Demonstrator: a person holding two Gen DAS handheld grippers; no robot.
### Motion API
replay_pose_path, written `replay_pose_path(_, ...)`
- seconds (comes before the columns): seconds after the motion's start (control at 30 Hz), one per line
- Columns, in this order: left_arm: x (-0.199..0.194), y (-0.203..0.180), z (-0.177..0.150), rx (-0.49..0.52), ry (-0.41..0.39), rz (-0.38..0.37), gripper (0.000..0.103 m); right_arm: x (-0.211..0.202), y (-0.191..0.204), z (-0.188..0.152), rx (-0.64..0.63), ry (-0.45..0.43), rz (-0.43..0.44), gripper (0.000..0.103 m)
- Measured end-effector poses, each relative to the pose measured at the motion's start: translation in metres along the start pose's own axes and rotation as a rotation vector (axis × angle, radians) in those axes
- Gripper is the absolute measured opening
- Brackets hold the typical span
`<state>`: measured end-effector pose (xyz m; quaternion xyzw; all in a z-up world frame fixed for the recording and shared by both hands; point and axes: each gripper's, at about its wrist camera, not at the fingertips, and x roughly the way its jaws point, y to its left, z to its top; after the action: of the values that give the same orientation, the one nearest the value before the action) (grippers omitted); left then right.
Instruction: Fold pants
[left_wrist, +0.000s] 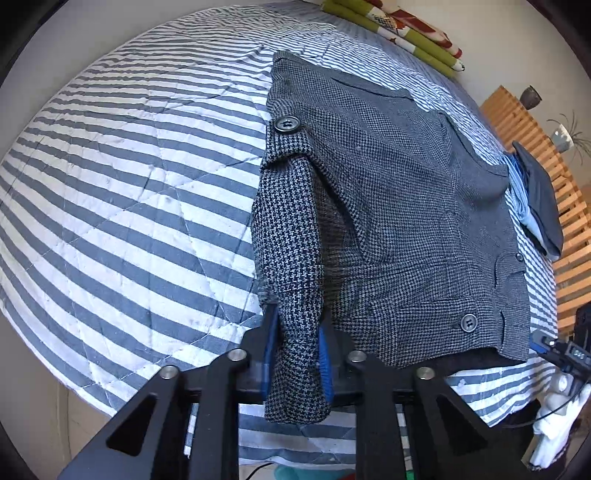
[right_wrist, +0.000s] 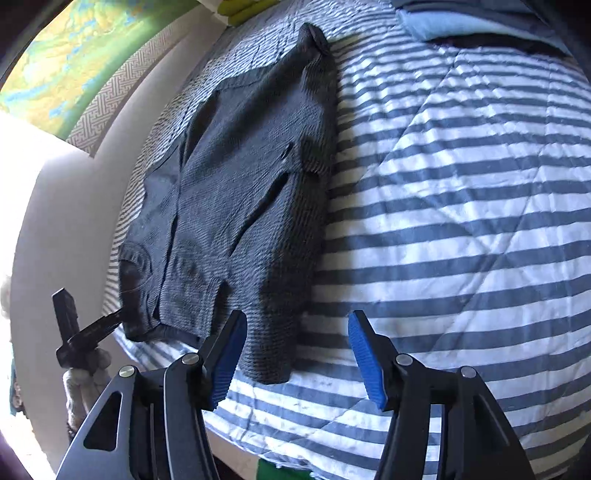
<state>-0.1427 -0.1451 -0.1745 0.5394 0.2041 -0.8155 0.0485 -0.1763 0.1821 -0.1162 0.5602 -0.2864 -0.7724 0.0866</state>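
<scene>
on the blue-and-white striped quilt (left_wrist: 129, 192), the grey houndstooth woven pants (left_wrist: 399, 206) run lengthwise away; left gripper (left_wrist: 297, 350) pinches their near corner, right gripper (right_wrist: 297, 354) gapes empty beside the other corner.

One pair of grey houndstooth pants (left_wrist: 406, 221) lies on one bed with a blue-and-white striped quilt (left_wrist: 129, 184). Two dark buttons show on the pants, one near the top edge (left_wrist: 286, 123) and one near the lower hem (left_wrist: 468, 323). One stack of folded blue clothes (left_wrist: 535, 199) sits past the pants. One folded green, red and white blanket (left_wrist: 399, 29) lies at the far end. Two small pots (left_wrist: 530, 96) stand on one slatted wooden headboard (left_wrist: 524, 122). Two grippers are in view, the left gripper (left_wrist: 295, 354) and the right gripper (right_wrist: 295, 354), each with two blue-padded fingers (right_wrist: 364, 354).
</scene>
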Motion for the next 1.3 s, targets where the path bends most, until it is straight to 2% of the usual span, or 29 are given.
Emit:
replay_pose_path(0.1, -0.004, 0.001, 0.002, -0.007, -0.004, -0.019, 0.014, 0.018, 0.005, 0.003, 0.004, 0.051, 0.001, 0.053)
replay_pose_path(0.13, -0.008, 0.001, 0.005, -0.013, -0.013, -0.027, 0.013, 0.021, 0.004, 0.002, 0.01, 0.063, 0.006, 0.047)
replay_pose_path(0.17, -0.015, 0.002, 0.005, -0.019, -0.026, -0.044, 0.012, 0.024, 0.006, 0.003, 0.011, 0.078, 0.001, 0.03)
replay_pose_path(0.23, -0.031, 0.003, 0.004, -0.03, -0.057, -0.082, 0.012, 0.023, 0.009, 0.003, -0.001, 0.089, -0.018, 0.016)
replay_pose_path(0.37, -0.067, 0.01, -0.007, -0.009, -0.107, -0.107, 0.011, -0.015, 0.03, -0.008, -0.077, 0.043, -0.033, 0.007)
replay_pose_path(0.4, -0.069, 0.012, -0.011, -0.003, -0.103, -0.099, 0.011, -0.027, 0.037, -0.014, -0.111, 0.026, -0.042, 0.007)
replay_pose_path(0.47, -0.06, 0.018, -0.02, 0.022, -0.068, -0.014, 0.013, -0.031, 0.039, -0.024, -0.132, 0.032, -0.074, 0.004)
replay_pose_path(0.57, -0.038, 0.023, -0.028, 0.03, 0.01, 0.135, 0.025, -0.007, 0.039, -0.037, -0.193, 0.107, -0.156, 0.003)
replay_pose_path(0.6, -0.04, 0.023, -0.03, 0.026, -0.001, 0.156, 0.034, 0.0, 0.036, -0.038, -0.196, 0.124, -0.174, 0.005)
replay_pose_path(0.63, -0.047, 0.021, -0.032, 0.028, -0.033, 0.159, 0.04, 0.001, 0.03, -0.037, -0.188, 0.133, -0.164, 0.007)
replay_pose_path(0.73, -0.076, -0.003, -0.038, 0.104, -0.13, 0.183, 0.041, -0.02, 0.016, -0.017, -0.156, 0.067, -0.137, 0.01)
replay_pose_path(0.83, -0.093, -0.053, -0.045, 0.199, -0.186, 0.088, 0.045, -0.048, 0.017, 0.024, -0.164, -0.047, -0.162, 0.012)
replay_pose_path(0.9, -0.089, -0.089, -0.05, 0.246, -0.173, -0.012, 0.052, -0.06, 0.022, 0.057, -0.178, -0.117, -0.179, 0.024)
replay_pose_path(0.93, -0.084, -0.114, -0.054, 0.277, -0.156, -0.086, 0.053, -0.061, 0.027, 0.074, -0.189, -0.152, -0.191, 0.039)
replay_pose_path(0.97, -0.08, -0.136, -0.06, 0.298, -0.141, -0.132, 0.054, -0.068, 0.028, 0.089, -0.201, -0.183, -0.2, 0.049)
replay_pose_path(1.1, -0.053, -0.222, -0.08, 0.444, -0.066, -0.279, 0.061, -0.062, 0.04, 0.154, -0.217, -0.228, -0.234, 0.049)
replay_pose_path(1.17, -0.041, -0.26, -0.089, 0.513, -0.051, -0.311, 0.063, -0.047, 0.053, 0.181, -0.251, -0.222, -0.261, 0.049)
replay_pose_path(1.3, -0.014, -0.307, -0.098, 0.576, -0.013, -0.336, 0.066, -0.01, 0.062, 0.232, -0.293, -0.222, -0.374, 0.049)
